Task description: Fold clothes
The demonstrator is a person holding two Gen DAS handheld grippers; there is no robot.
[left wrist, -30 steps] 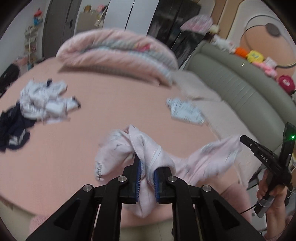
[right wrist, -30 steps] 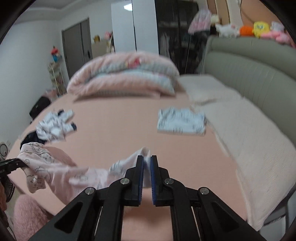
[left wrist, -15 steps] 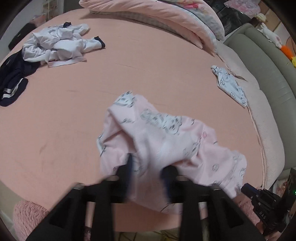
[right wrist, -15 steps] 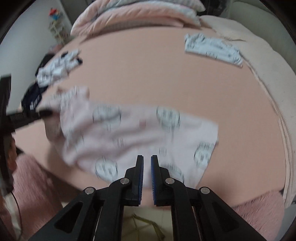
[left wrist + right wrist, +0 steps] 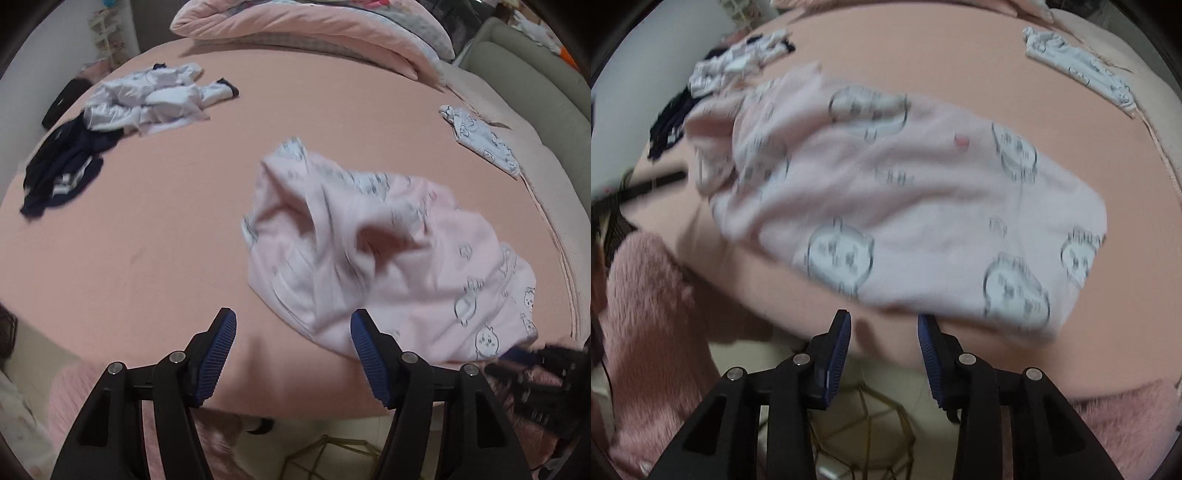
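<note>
A pale pink garment with cartoon animal prints [image 5: 388, 258] lies rumpled on the pink bed [image 5: 147, 229] near its front edge. It fills the middle of the right wrist view [image 5: 905, 206], spread wider there. My left gripper [image 5: 291, 332] is open and empty, just in front of the garment's near left edge. My right gripper [image 5: 884, 328] is open and empty, just in front of the garment's near hem. The right gripper's dark body shows blurred at the lower right of the left wrist view [image 5: 546, 365].
A white crumpled garment [image 5: 155, 98] and a dark navy one [image 5: 62, 173] lie at the bed's far left. A folded white printed piece [image 5: 480, 138] lies at the right by a beige blanket [image 5: 546, 177]. A pink duvet [image 5: 314, 26] is piled at the back. A gold wire basket [image 5: 864, 424] stands on the floor below.
Both grippers held the pink garment up a second ago; it has been swung down onto the bed and both jaws have opened and let it go.
</note>
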